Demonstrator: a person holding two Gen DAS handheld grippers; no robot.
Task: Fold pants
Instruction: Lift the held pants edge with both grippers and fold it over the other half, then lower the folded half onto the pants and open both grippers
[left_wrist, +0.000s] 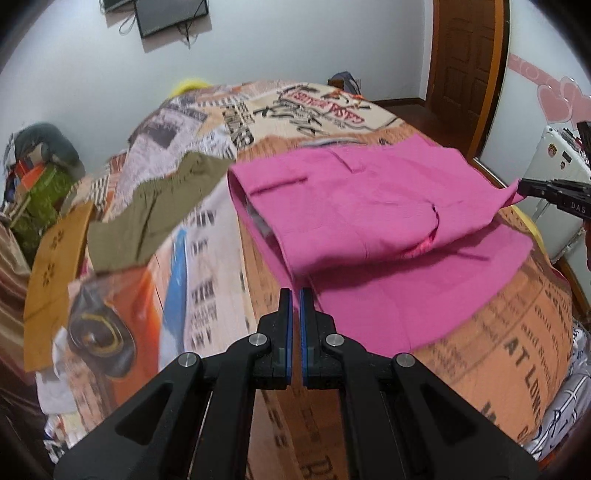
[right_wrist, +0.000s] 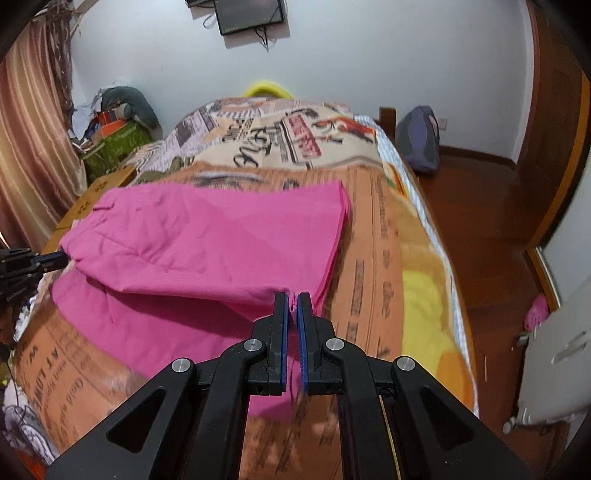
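Note:
Pink pants (left_wrist: 369, 214) lie on the printed bedspread (left_wrist: 498, 332), with an upper layer lifted over a lower one. My left gripper (left_wrist: 295, 293) is shut on the near left corner of the upper layer. My right gripper (right_wrist: 293, 297) is shut on the other corner of that layer (right_wrist: 221, 243). The right gripper also shows in the left wrist view (left_wrist: 524, 186), pinching the cloth's right corner. The left gripper shows in the right wrist view (right_wrist: 62, 258) at the cloth's left edge.
Olive green garment (left_wrist: 155, 210) lies on the bed left of the pants. An orange cardboard piece (left_wrist: 55, 266) sits at the bed's left side. Boxes and clutter (right_wrist: 114, 140) stand by the curtain. Wooden floor (right_wrist: 491, 221), a bag (right_wrist: 421, 140) and a white appliance (right_wrist: 554, 354) are to the right.

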